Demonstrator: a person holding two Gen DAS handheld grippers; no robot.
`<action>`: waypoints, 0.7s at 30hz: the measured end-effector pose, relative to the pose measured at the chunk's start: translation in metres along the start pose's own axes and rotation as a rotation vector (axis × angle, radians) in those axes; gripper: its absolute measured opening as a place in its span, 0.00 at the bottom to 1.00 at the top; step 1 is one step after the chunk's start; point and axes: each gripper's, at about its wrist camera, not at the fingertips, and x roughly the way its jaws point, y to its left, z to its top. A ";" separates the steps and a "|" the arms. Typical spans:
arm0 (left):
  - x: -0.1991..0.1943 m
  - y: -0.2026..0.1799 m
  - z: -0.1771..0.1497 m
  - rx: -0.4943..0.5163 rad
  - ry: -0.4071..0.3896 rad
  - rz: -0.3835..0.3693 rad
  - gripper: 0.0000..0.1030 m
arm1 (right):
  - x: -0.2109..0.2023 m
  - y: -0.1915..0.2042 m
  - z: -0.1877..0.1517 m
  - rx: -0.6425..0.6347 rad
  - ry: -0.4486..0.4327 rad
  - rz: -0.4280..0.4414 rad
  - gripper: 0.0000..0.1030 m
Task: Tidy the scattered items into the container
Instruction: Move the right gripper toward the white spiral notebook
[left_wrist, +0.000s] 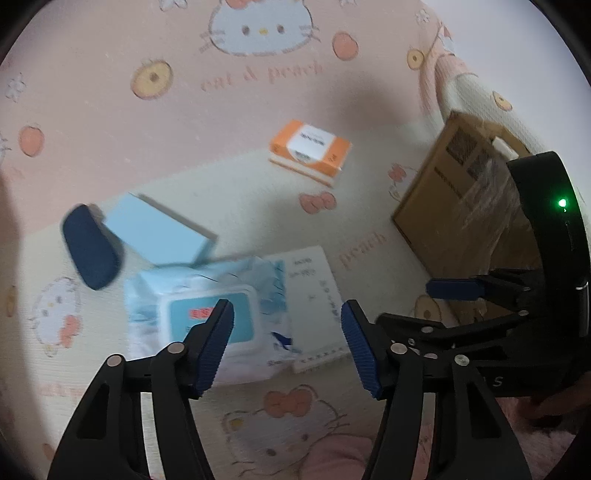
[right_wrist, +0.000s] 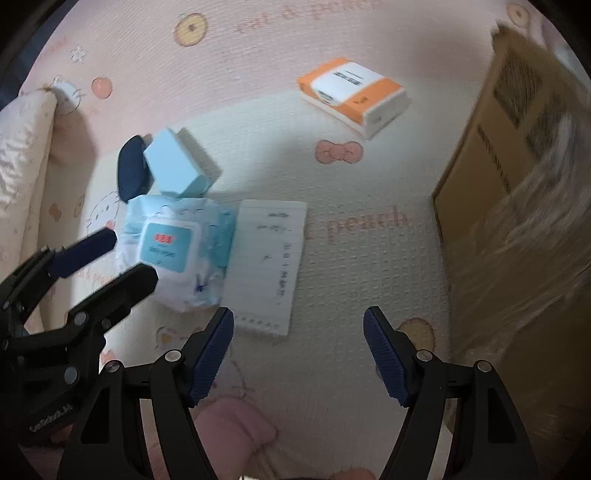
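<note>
On a cartoon-print sheet lie a blue wet-wipes pack (left_wrist: 207, 310) (right_wrist: 173, 251), a white notepad (left_wrist: 314, 299) (right_wrist: 269, 258), a light blue box (left_wrist: 162, 232) (right_wrist: 177, 166), a dark navy case (left_wrist: 90, 247) (right_wrist: 131, 170) and an orange-and-white box (left_wrist: 310, 151) (right_wrist: 354, 96). A cardboard box (left_wrist: 461, 192) (right_wrist: 517, 147) with clear plastic stands at the right. My left gripper (left_wrist: 288, 343) (right_wrist: 122, 254) is open and empty, just above the wipes pack. My right gripper (right_wrist: 299, 350) (left_wrist: 443, 291) is open and empty, near the notepad's near edge.
The bedding is folded up at the left (right_wrist: 22, 147). A pink fuzzy item (right_wrist: 236, 424) lies at the near edge. Bare sheet lies between the notepad and the cardboard box.
</note>
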 end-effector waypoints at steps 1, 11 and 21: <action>0.006 -0.002 -0.002 -0.005 0.012 -0.010 0.51 | 0.004 -0.005 -0.002 0.015 -0.003 0.018 0.68; 0.050 -0.018 -0.017 -0.029 0.082 -0.140 0.18 | 0.033 -0.009 -0.022 -0.032 0.000 0.089 0.22; 0.080 0.008 -0.017 -0.198 0.174 -0.057 0.05 | 0.059 -0.033 -0.022 0.128 0.010 0.215 0.22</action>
